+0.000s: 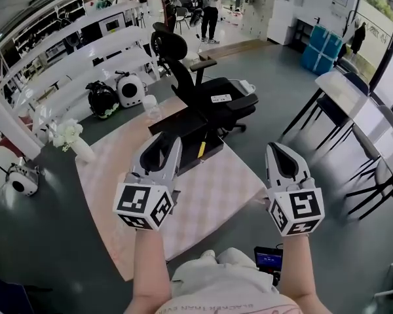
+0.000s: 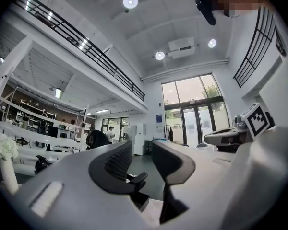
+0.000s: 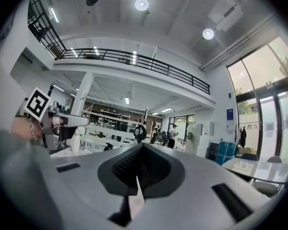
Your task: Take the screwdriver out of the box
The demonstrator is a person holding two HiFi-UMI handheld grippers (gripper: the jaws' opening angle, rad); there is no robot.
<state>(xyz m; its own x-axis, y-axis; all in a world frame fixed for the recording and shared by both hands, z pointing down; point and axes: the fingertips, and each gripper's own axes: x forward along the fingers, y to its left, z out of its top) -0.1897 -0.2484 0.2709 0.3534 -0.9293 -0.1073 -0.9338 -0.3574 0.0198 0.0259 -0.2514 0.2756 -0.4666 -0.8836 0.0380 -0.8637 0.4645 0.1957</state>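
Pointing both tools forward in the air above a pink-and-white chequered mat point(image 1: 216, 195), the person is touching nothing with either of them. The left gripper point(image 1: 165, 142) is showing a narrow gap between its jaws, with nothing in it, and its dark ribbed pads point(image 2: 116, 163) are standing clear of everything. The right gripper point(image 3: 143, 150) is pressing its jaws together, empty, the black ribbed faces meeting along a thin seam. Both are showing smooth grey moulded shells, each with a cube of black-and-white square markers at the rear. The screwdriver point(image 1: 201, 149), slim with a yellow handle, is lying in the flat dark box point(image 1: 177, 124) on the mat, ahead of the two grippers and between them, just in front of a black office chair point(image 1: 209, 97).
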